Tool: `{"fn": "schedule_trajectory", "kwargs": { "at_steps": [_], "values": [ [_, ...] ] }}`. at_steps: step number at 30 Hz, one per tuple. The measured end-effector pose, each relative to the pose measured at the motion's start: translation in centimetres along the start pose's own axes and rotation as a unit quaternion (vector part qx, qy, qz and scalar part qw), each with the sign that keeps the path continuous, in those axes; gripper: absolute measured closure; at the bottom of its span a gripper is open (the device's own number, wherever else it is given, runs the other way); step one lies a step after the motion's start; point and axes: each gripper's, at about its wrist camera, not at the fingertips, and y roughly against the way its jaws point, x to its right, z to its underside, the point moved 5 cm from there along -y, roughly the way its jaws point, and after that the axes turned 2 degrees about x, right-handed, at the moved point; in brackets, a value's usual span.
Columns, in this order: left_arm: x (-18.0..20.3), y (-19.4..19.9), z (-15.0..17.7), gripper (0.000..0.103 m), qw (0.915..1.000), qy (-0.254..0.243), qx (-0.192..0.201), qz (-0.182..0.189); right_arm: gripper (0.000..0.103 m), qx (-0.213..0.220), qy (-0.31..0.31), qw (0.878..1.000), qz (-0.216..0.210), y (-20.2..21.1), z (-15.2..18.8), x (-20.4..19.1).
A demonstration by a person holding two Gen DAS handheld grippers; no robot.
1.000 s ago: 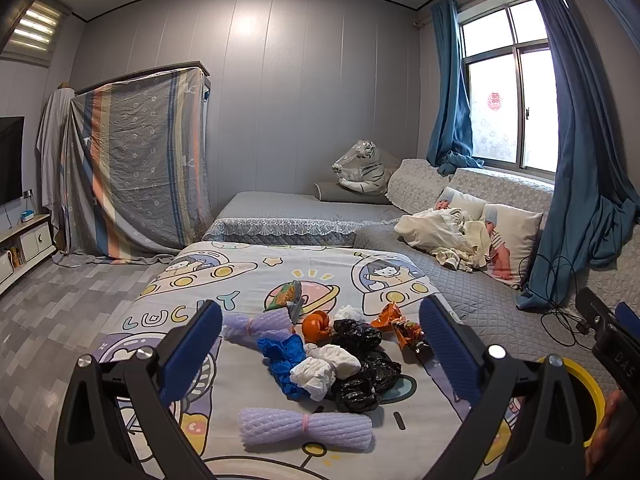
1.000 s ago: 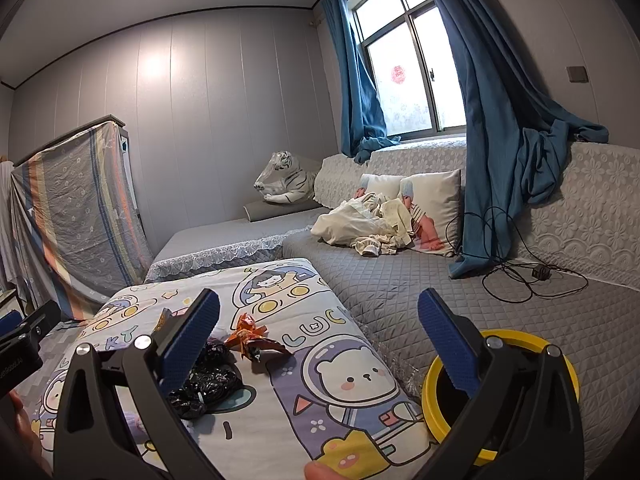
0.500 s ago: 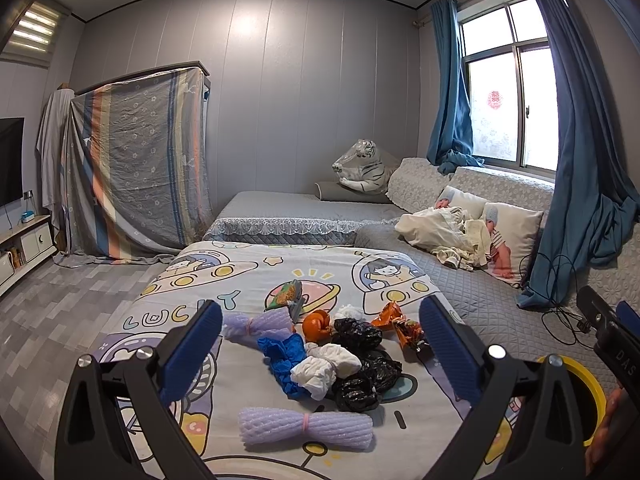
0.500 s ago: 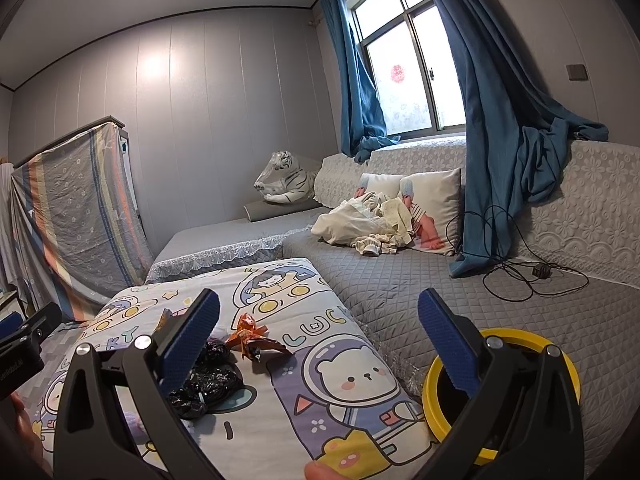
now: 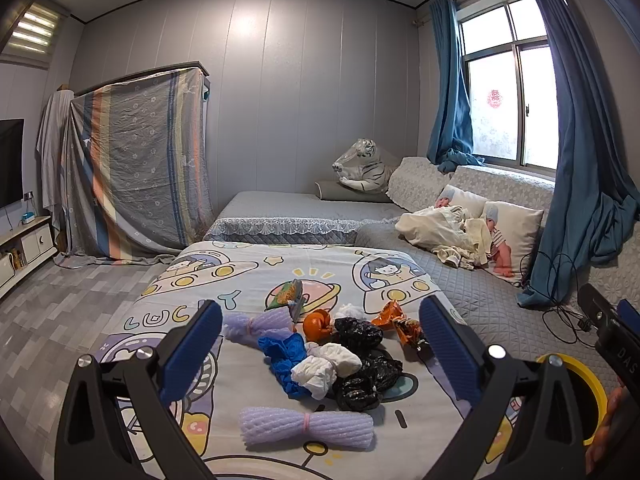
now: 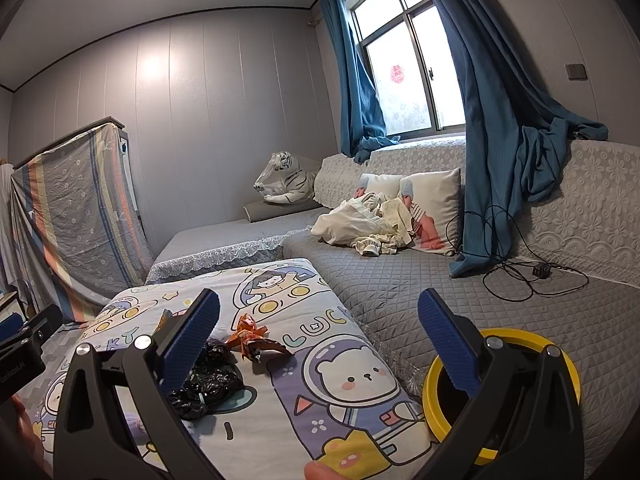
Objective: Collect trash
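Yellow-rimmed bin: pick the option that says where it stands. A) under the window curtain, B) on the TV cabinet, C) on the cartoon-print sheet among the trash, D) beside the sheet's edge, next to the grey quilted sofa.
D: the yellow-rimmed bin stands off the edge of the cartoon-print sheet, against the grey quilted sofa, with no trash touching it.

crumpled trash is lying clustered on the cartoon bedsheet (image 5: 240, 276): 2 purple foam nets (image 5: 308, 432), black bags (image 5: 368, 372), a blue glove (image 5: 284, 356), white tissue (image 5: 324, 366), orange wrappers (image 5: 400, 320). a yellow bin (image 6: 500, 392) is standing beside.
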Motion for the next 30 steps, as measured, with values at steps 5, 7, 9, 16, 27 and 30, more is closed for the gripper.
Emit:
{"fn": "schedule_trajectory", "kwargs": {
  "at_steps": [5, 7, 9, 16, 27, 30],
  "values": [
    [0.0, 0.0, 0.01, 0.008, 1.0, 0.0, -0.001, 0.0, 0.008, 0.002, -0.001, 1.0, 0.001, 0.06, 0.01, -0.08],
    [0.02, -0.01, -0.06, 0.008, 1.0, 0.0, 0.0, 0.0, 0.008, 0.001, 0.0, 1.0, 0.001, 0.09, -0.01, -0.07],
    [0.04, -0.02, 0.01, 0.008, 1.0, 0.0, 0.0, 0.0, 0.008, 0.001, -0.001, 1.0, 0.001, 0.12, -0.02, 0.0],
    [0.05, -0.03, -0.06, 0.008, 1.0, -0.001, -0.001, -0.001, 0.008, 0.003, -0.002, 1.0, 0.002, 0.21, -0.05, -0.01],
    [-0.06, -0.1, 0.14, 0.008, 1.0, 0.0, -0.001, -0.001, 0.008, 0.001, -0.004, 1.0, 0.003, 0.15, 0.0, 0.12],
    [-0.27, -0.55, 0.71, 0.008, 1.0, 0.001, -0.002, -0.002, 0.008, 0.001, -0.004, 1.0, 0.002, 0.13, -0.01, 0.14]
  ]
}}
